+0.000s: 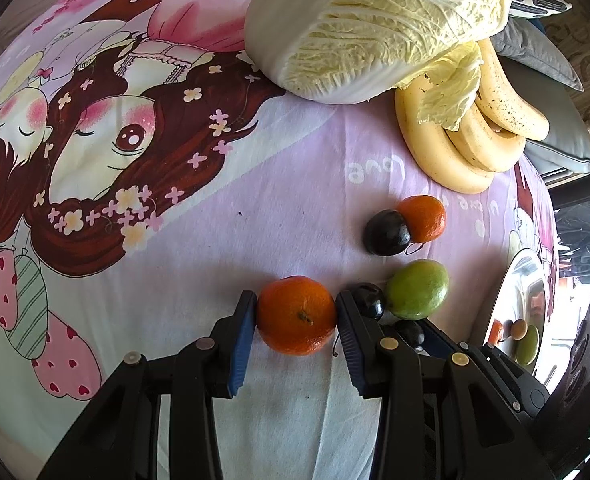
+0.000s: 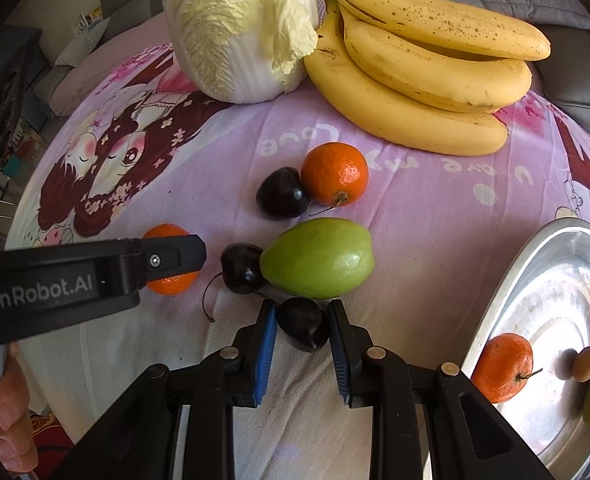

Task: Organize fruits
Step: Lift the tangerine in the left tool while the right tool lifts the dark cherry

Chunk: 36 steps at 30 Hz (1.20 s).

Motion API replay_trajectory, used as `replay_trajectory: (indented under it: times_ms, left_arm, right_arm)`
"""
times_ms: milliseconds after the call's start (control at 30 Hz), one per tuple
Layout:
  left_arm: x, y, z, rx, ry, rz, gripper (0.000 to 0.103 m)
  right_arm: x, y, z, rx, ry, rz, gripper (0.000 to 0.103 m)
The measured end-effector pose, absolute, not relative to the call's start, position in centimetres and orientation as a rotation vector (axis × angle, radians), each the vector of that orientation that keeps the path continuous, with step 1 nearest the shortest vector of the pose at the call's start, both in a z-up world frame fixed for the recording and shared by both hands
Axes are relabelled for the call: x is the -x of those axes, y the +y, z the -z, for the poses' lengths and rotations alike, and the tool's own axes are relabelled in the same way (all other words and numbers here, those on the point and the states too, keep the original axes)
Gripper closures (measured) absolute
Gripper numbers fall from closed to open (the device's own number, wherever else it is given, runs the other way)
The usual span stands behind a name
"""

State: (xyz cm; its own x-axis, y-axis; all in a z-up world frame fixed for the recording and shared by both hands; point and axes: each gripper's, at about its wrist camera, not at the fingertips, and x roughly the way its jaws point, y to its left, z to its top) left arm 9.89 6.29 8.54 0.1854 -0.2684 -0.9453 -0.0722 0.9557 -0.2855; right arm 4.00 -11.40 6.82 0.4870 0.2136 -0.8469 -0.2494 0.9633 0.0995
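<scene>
Grasp step: your left tongs (image 1: 297, 314) clamp the round orange tangerine (image 1: 296, 315) on the bed; right tongs (image 2: 302, 330) close around the dark plum (image 2: 303, 328), contact unclear. Next, lift both toward the shiny metal tray (image 2: 495, 300).

Near tangerine (image 1: 297, 315): stem scar up, on the bed sheet, pinched between left claw (image 1: 297, 316) pads. Dark plum (image 2: 303, 329) sits between right claw (image 2: 302, 330) pads, both touching. Green mango-like fruit (image 2: 318, 258) on its side just beyond, second dark plum (image 2: 242, 269) touching its left end. Farther back, a third plum (image 2: 282, 193) touches a second tangerine (image 2: 335, 174). Banana bunch (image 2: 423, 76) lies at the rear right, speckled. One more tangerine (image 2: 502, 372) with stem sits in the steel tray (image 2: 543, 280).
</scene>
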Motion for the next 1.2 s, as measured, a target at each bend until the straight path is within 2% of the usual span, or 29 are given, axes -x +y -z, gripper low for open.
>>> replay_trajectory:
  times_ms: [800,1200]
  left_arm:
    - [-9.8,6.3,-8.9,0.31,1.36,0.128,0.061]
    - [-9.1,7.3,-11.8,0.33,1.294,0.143,0.061]
  right_arm:
    - [-2.7,-12.6,-8.7,-0.063,0.995,-0.357,0.077]
    - [-1.1,-14.2,-11.2,-0.113,0.93,-0.365,0.077]
